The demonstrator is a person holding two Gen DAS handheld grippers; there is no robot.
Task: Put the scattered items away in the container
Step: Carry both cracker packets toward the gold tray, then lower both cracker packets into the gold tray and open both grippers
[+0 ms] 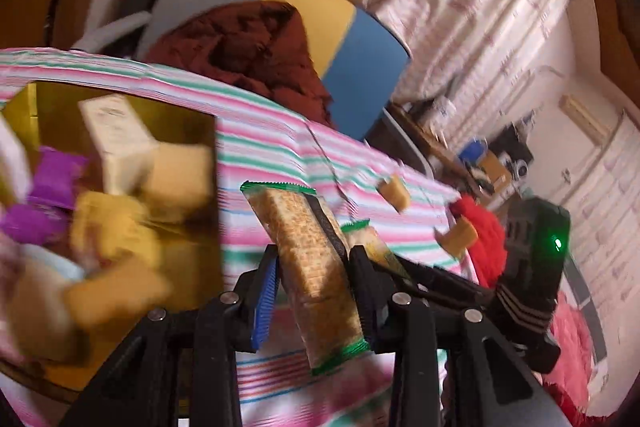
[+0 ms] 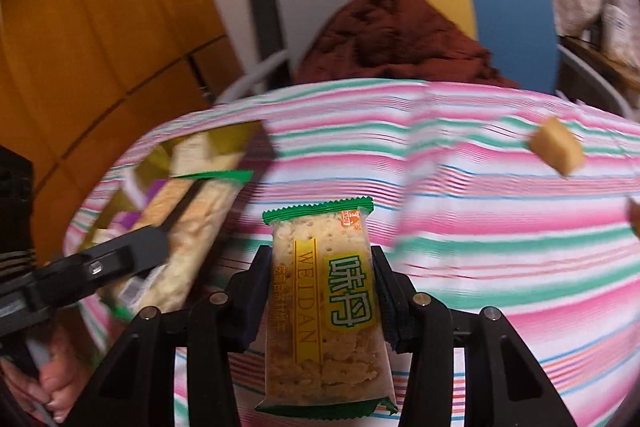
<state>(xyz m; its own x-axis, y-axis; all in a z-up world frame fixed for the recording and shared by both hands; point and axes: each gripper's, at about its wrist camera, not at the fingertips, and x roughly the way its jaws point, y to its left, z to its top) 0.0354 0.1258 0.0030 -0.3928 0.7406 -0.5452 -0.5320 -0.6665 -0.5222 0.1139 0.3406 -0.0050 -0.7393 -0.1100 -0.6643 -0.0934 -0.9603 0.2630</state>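
My left gripper [image 1: 314, 259] is shut on a green-edged cracker packet [image 1: 316, 267], held above the striped cloth just right of the gold box [image 1: 120, 99]. The box holds several tan snack blocks [image 1: 180, 175], a cream carton [image 1: 116, 143] and purple wrappers [image 1: 52, 179]. My right gripper [image 2: 320, 267] is shut on a second cracker packet [image 2: 328, 291] marked WEIDAN, held upright over the cloth. The left gripper [image 2: 120, 259] and its packet [image 2: 192, 227] show at the left of the right wrist view, in front of the box [image 2: 224, 135].
Loose tan blocks lie on the striped tablecloth [image 2: 480, 227] at the right [image 2: 556, 147] [image 1: 394, 191] [image 1: 458, 237]. A chair with a brown cloth [image 2: 400, 39] stands behind the table. The right hand's red sleeve [image 1: 484, 231] is at right.
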